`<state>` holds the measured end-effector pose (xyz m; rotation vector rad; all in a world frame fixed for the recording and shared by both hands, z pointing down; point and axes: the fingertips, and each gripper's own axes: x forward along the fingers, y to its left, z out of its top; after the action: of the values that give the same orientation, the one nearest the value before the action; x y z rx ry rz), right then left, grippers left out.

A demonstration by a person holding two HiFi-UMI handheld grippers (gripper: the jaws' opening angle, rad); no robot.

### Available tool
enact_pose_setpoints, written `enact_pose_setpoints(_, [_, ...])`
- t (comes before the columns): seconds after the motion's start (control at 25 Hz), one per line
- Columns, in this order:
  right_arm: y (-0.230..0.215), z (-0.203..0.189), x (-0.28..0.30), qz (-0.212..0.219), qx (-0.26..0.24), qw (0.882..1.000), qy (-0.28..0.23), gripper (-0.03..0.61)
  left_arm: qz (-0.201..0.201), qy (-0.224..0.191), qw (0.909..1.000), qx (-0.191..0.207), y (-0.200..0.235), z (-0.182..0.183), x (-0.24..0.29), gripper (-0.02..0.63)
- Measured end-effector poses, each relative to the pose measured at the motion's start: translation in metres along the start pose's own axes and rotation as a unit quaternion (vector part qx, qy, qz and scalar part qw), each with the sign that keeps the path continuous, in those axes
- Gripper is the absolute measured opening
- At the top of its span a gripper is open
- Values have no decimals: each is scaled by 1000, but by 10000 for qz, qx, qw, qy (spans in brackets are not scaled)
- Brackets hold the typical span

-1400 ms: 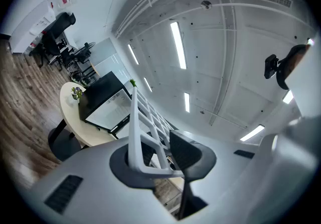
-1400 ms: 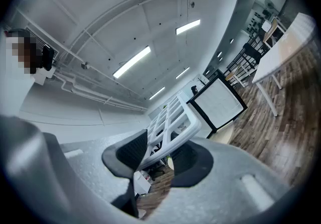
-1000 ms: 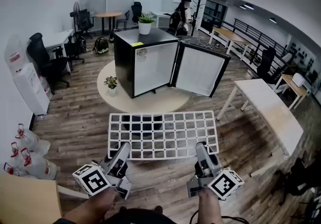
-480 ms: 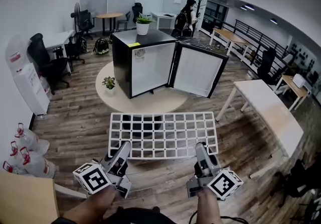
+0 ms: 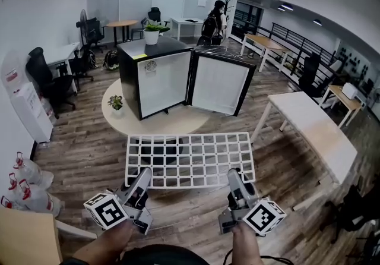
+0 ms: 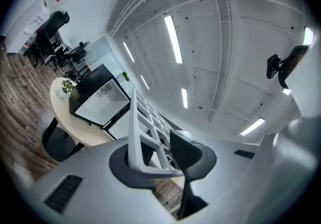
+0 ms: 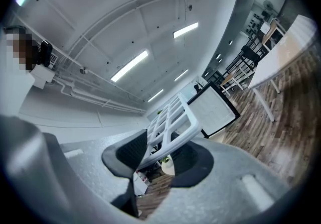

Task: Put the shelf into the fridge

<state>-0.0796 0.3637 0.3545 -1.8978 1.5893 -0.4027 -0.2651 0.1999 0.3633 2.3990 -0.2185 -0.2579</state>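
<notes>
- The white wire shelf (image 5: 190,160) hangs flat and roughly level above the wood floor (image 5: 89,151), carried by its near edge by 2 tools.
- The left hand-held gripper (image 5: 142,176) grips that edge near the shelf's left corner. In the left gripper view its dark pads (image 6: 188,150) close on the frame of the shelf (image 6: 136,117), the jaws parted only by the bar between them (image 6: 158,152).
- The right hand-held gripper (image 5: 233,176) holds the same edge towards the right. In the right gripper view the shelf (image 7: 173,117) sits clamped between its 2 jaws (image 7: 158,155).
- The fridge (image 5: 148,76), a small black box, stands on a round pale surface (image 5: 178,121) beyond the shelf's far edge and well apart from it.
- Its door (image 5: 217,82) stands swung out to the right in the head view, baring a white interior.
- A potted plant (image 5: 152,32) stands on the fridge's top, and a smaller plant (image 5: 116,103) sits on the round surface just left of the fridge.
- A long white table (image 5: 309,127) runs along the right, and a person (image 5: 211,23) stands at the far end of the office.
</notes>
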Motion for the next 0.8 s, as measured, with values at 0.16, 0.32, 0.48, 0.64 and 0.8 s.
enact_pose_setpoints(0.16, [-19, 15, -8, 35, -8, 10000, -12, 135, 8, 30, 10000, 40, -11, -16, 16, 107])
enact_pose_setpoints(0.32, [-30, 21, -6, 83, 78, 9999, -14, 135, 54, 33, 9999, 121, -15, -19, 29, 107])
enact_pose_setpoints(0.48, [-43, 27, 0, 67, 49, 10000, -49, 135, 43, 37, 9999, 99, -10, -22, 43, 107])
enact_pose_setpoints(0.64, [-55, 31, 14, -10, -2, 10000, -43, 135, -14, 35, 10000, 28, 2, -21, 62, 107])
enact_pose_setpoints(0.8, [-62, 35, 40, -58, -73, 9999, -39, 135, -75, 24, 10000, -19, 19, -9, 83, 107])
